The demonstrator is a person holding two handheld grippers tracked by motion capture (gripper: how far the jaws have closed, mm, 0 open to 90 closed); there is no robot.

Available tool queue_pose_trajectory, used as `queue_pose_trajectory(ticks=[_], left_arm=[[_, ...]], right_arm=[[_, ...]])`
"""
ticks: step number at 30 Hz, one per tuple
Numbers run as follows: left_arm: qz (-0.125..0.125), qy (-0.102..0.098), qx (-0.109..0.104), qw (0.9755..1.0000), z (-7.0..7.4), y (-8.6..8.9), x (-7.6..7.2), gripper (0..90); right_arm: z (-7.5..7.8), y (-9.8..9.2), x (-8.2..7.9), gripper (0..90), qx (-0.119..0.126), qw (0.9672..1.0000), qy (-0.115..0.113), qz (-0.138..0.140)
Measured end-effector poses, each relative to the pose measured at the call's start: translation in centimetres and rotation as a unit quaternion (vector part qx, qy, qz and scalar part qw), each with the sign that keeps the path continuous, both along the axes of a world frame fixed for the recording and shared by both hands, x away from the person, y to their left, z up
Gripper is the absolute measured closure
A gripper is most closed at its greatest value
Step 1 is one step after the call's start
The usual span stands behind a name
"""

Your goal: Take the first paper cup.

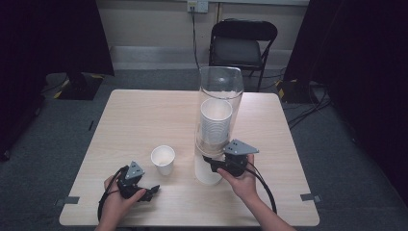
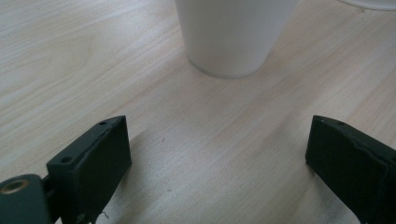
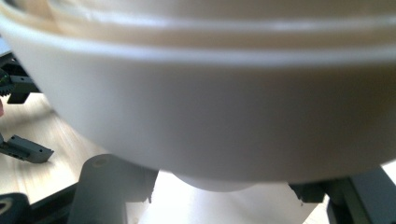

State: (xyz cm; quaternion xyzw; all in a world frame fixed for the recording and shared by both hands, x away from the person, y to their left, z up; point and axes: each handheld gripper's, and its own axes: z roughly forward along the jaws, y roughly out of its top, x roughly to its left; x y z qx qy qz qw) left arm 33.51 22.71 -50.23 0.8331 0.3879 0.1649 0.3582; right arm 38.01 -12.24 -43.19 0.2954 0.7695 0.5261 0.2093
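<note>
A clear dispenser tube (image 1: 220,91) holds a stack of white cups (image 1: 215,120) on a white base (image 1: 206,174) near the table's middle right. My right gripper (image 1: 210,163) is at the tube's lower end. In the right gripper view its jaws stand wide, one on each side of the bottom cup (image 3: 215,183) that pokes out under the white collar (image 3: 210,116), and the right gripper (image 3: 219,189) is open. A single white paper cup (image 1: 163,160) stands upright on the table. My left gripper (image 1: 152,191) lies low just in front of that cup (image 2: 233,32), and the left gripper (image 2: 217,140) is open and empty.
The light wooden table (image 1: 139,115) has bare room at the left and back. A black folding chair (image 1: 243,45) stands behind the table. Cables trail from both grippers toward the front edge. In the right gripper view, the left gripper (image 3: 23,149) appears at far left.
</note>
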Motion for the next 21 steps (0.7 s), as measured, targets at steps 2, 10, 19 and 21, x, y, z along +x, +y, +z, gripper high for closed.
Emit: queue_pose_trajectory(ticks=[2, 10, 19, 21], left_arm=[[0.0, 0.0, 0.0, 1.0, 0.0, 0.0, 0.0, 6.1], [0.0, 0.0, 0.001, 1.0, 0.01, 0.0, 0.0, 6.2], [0.001, 0.001, -0.003, 1.0, -0.03, -0.05, -0.06, 6.3], [0.0, 0.002, -0.003, 1.0, -0.02, -0.03, -0.05, 6.3]], right_arm=[[-0.03, 0.01, -0.04, 37.4, -0.003, 1.0, -0.003, 0.0], [-0.09, 0.0, -0.01, 37.5, -0.004, 1.0, -0.004, 0.001], [-0.13, 0.03, -0.01, 37.6, -0.003, 1.0, -0.004, 0.0], [-0.09, -0.01, 0.02, 37.6, -0.006, 1.0, -0.005, 0.002]])
